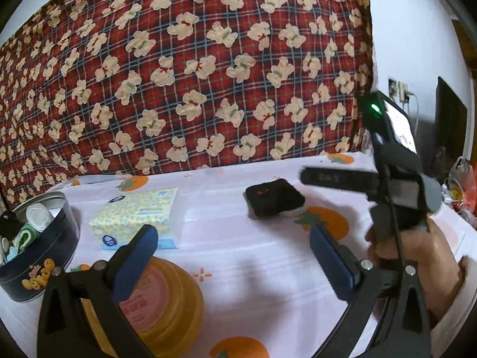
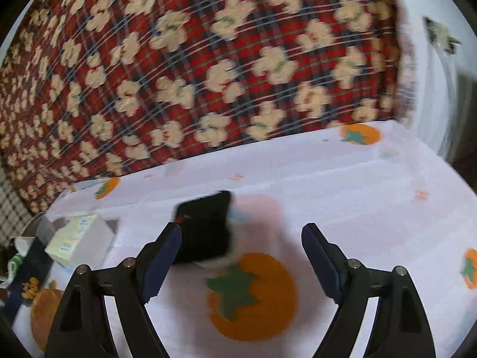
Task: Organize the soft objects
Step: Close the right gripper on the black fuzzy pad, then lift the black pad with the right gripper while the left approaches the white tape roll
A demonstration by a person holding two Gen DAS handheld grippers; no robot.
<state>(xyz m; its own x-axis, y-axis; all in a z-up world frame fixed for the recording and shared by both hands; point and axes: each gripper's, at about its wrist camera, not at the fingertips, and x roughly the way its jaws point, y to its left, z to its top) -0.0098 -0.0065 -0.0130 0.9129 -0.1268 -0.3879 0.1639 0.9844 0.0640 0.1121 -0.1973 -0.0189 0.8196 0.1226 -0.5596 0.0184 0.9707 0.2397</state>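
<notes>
Your right gripper (image 2: 241,253) is spread wide with nothing between its pads, pointing down at the black soft pad (image 2: 204,229), which lies on the white persimmon-print cloth (image 2: 342,185) just ahead of its left finger. Your left gripper (image 1: 232,247) is also wide and empty, above the orange lid (image 1: 167,298), with the tissue pack (image 1: 140,214) and round tin (image 1: 38,256) off to its left.

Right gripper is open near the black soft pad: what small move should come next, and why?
Probably ease the right gripper forward and slightly left so its open jaws straddle the black pad. The pad lies free on the tablecloth, just ahead of the left fingertip, not between the fingers.
</notes>
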